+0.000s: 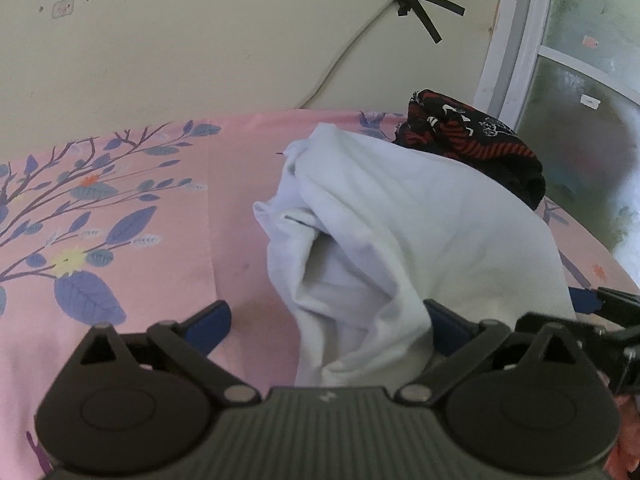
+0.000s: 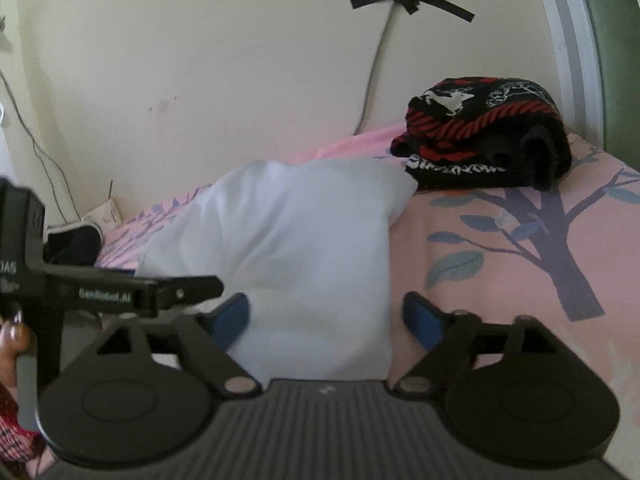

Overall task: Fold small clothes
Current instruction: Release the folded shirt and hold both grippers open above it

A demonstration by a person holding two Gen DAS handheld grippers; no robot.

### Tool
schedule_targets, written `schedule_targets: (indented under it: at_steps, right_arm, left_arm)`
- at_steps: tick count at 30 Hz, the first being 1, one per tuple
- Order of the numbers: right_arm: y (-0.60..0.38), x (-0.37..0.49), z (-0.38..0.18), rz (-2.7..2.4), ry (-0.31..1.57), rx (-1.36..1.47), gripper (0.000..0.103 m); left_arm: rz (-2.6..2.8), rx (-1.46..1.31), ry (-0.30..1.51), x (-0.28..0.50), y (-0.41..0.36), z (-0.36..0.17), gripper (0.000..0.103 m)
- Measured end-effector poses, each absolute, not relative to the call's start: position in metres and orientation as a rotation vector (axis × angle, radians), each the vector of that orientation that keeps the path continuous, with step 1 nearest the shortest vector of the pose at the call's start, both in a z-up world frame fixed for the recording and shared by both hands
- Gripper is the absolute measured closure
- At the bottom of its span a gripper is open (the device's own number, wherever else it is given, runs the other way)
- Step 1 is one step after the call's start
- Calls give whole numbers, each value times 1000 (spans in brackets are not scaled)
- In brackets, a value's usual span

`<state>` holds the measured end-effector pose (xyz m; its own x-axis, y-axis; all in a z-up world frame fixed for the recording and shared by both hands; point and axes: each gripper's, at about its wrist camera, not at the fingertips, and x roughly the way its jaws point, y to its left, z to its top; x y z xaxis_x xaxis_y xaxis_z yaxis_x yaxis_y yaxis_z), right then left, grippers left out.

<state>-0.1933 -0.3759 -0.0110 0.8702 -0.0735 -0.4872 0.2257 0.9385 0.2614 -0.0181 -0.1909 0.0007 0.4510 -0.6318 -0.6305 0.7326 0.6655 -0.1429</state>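
The left gripper (image 1: 326, 330) hovers low with its blue-padded jaws spread wide, straddling the near edge of the white garment (image 1: 384, 232). The right gripper (image 2: 326, 320) sits just beside it, jaws likewise parted around that same garment's near edge.

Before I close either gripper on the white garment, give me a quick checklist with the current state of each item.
1. Left gripper jaws open: ok, both blue pads are spread apart.
2. Right gripper jaws open: ok, spread wide.
3. White garment between the left jaws: ok, its near edge sits in the gap, nearer the right-hand pad.
4. White garment between the right jaws: ok, cloth fills the gap.
5. Garment lying flat for a fold: not ok, it is bunched and rumpled.
6. Black and red garment clear of the white one: cannot tell; they look touching or overlapping at the far edge on the pink sheet.
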Motion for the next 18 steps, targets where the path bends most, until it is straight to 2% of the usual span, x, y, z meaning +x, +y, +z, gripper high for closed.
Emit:
schedule_targets:
  at_steps: [18]
  right_arm:
    - [-359, -189, -11, -236, 530, 241, 18]
  left_arm:
    - [-896, 67, 706, -17, -176, 1, 0]
